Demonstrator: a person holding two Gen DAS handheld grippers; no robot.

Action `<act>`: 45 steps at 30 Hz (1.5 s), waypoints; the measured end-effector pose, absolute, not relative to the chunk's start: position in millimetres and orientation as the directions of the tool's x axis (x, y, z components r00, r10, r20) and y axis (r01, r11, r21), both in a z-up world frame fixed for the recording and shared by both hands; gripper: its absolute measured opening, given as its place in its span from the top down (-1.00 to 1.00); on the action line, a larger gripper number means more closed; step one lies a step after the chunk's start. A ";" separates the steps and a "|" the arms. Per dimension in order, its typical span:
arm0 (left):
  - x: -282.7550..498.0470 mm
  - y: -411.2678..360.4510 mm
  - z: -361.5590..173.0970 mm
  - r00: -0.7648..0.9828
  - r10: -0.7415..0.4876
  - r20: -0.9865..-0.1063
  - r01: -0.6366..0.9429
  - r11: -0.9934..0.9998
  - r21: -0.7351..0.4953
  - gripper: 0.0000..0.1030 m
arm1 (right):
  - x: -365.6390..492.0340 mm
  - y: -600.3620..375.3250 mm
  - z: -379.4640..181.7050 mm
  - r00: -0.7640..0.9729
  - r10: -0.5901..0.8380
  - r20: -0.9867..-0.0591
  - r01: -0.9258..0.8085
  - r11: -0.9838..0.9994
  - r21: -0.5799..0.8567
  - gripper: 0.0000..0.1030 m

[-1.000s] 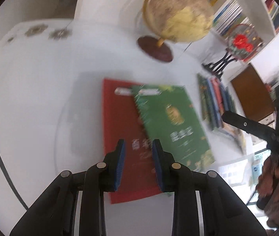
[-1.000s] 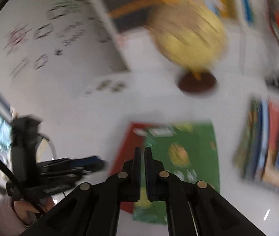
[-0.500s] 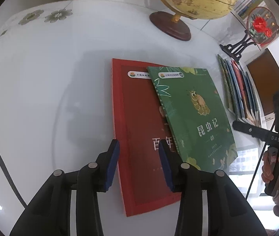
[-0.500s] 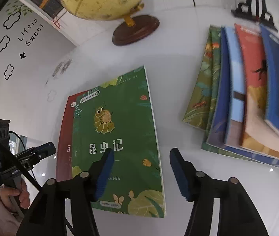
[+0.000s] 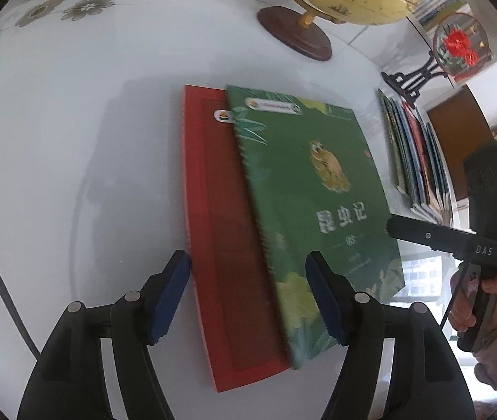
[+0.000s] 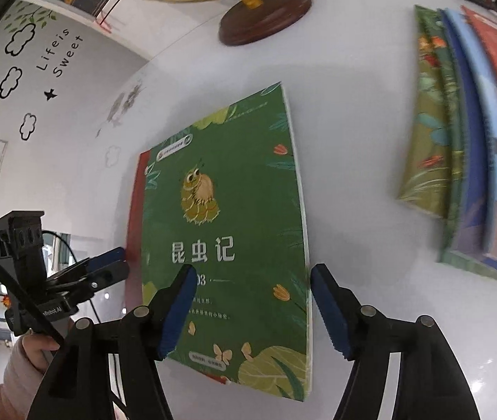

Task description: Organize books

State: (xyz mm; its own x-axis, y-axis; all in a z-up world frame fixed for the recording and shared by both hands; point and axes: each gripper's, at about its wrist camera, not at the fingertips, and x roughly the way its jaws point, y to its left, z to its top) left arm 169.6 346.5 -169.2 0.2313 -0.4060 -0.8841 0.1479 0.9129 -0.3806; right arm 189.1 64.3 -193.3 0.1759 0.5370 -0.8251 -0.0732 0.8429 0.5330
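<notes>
Jaws of left gripper (image 5: 248, 269) and right gripper (image 6: 250, 281) opening wider than before, empty, lower over green book (image 6: 227, 231).

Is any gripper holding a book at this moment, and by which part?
Neither. The left gripper and right gripper are opening above the green book and red book, pads touching nothing.
</notes>
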 end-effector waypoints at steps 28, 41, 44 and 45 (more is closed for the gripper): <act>139.1 340.0 -150.6 0.268 -0.484 -0.833 0.196 0.874 -0.444 -0.34 | 178.1 121.2 -193.9 0.136 0.560 -0.817 -0.082 0.828 0.554 -0.37; 145.9 376.3 -168.5 0.257 -0.539 -0.802 0.066 0.838 -0.541 -0.35 | 161.7 109.4 -196.4 0.120 0.595 -0.795 -0.016 0.802 0.597 -0.37; 143.3 369.3 -163.4 0.251 -0.557 -0.792 0.103 0.828 -0.551 -0.37 | 158.4 114.1 -196.0 0.113 0.593 -0.797 -0.036 0.804 0.593 -0.37; 142.7 365.6 -163.8 0.237 -0.567 -0.789 0.111 0.823 -0.558 -0.37 | 158.0 115.5 -195.2 0.115 0.586 -0.802 -0.044 0.810 0.585 -0.37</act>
State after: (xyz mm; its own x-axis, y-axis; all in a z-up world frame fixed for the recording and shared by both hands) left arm 142.7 365.6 -163.8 0.2367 -0.5667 -0.7892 0.1107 0.8227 -0.5575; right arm 158.0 115.5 -195.2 0.1154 0.5861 -0.8020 -0.0437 0.8096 0.5854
